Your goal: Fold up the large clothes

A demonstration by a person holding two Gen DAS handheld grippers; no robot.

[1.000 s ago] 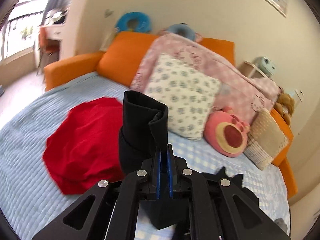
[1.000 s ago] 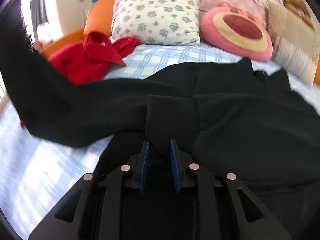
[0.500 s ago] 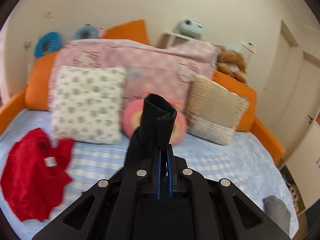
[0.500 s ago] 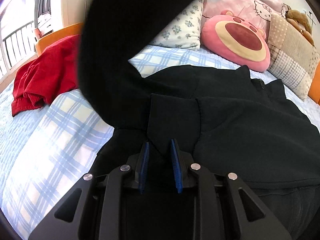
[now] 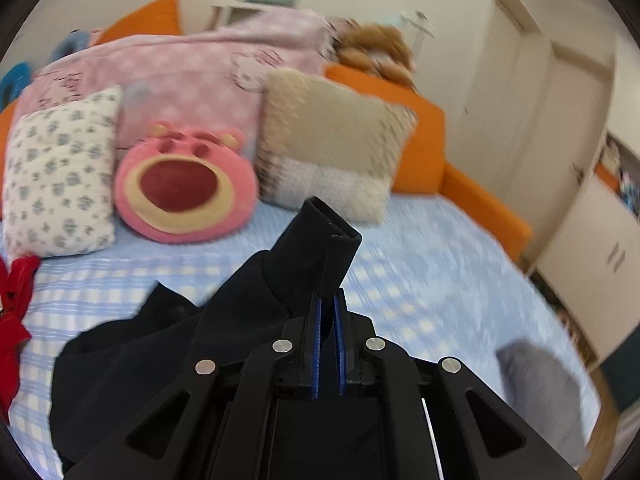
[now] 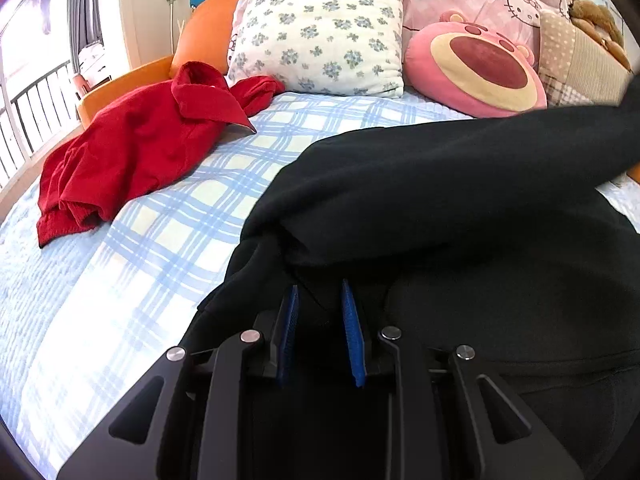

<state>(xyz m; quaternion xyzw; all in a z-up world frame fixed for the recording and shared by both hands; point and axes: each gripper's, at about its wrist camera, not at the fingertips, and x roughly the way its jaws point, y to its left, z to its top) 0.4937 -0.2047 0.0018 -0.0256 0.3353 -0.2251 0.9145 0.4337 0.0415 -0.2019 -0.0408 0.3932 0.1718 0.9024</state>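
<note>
A large black garment [image 6: 460,208] lies on the blue checked bed [image 6: 168,216]. My left gripper [image 5: 327,304] is shut on the cuff of its black sleeve [image 5: 320,248], which sticks up past the fingertips; the sleeve stretches across the garment's body towards the right in the right wrist view [image 6: 480,148]. My right gripper [image 6: 318,300] rests low on the garment's near left part with black cloth between its blue pads [image 6: 352,320]; the jaws stand slightly apart.
A red garment [image 6: 136,148] lies crumpled at the left of the bed. A flowered pillow [image 6: 320,36], a pink bear cushion [image 6: 476,64] and a beige cushion [image 5: 328,144] line the orange headboard. A grey cloth [image 5: 540,392] lies at the bed's right edge.
My left gripper has swung from left to right across the bed, carrying the sleeve over the garment's body. My right gripper has stayed on the garment, its jaws a little wider.
</note>
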